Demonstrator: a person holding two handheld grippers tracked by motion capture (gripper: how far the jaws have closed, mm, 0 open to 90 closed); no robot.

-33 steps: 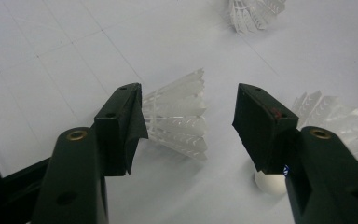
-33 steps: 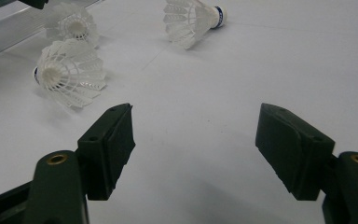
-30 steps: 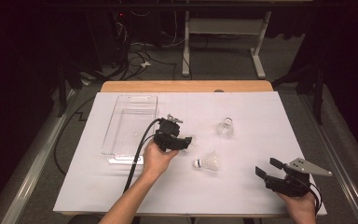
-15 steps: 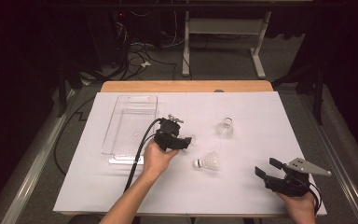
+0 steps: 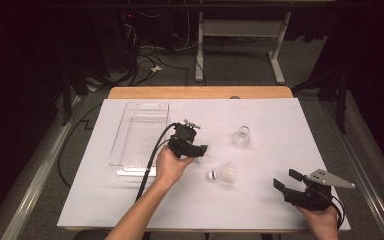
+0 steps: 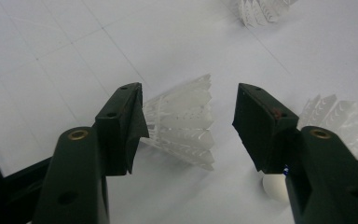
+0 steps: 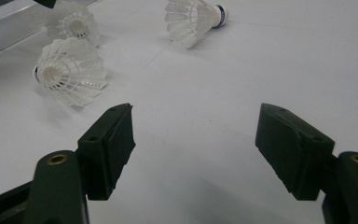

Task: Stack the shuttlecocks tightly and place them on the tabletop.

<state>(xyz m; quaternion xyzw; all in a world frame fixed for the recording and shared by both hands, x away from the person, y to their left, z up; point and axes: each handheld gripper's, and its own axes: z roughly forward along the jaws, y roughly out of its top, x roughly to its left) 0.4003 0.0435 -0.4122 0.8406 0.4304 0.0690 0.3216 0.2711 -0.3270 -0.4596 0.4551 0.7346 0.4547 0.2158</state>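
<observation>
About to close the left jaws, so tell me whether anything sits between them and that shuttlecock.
Nothing visible does. The shuttlecock lies on the white sheet between the open jaws of the left gripper, feathers against one pad.

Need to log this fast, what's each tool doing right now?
Left tool: open, jaws around a shuttlecock, one pad touching its feathers, not clamped.
Right tool: open, holding nothing.

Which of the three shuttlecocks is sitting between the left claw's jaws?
The shuttlecock lying beside the clear tray, between the open left claw; the other two lie apart, farther right.
</observation>
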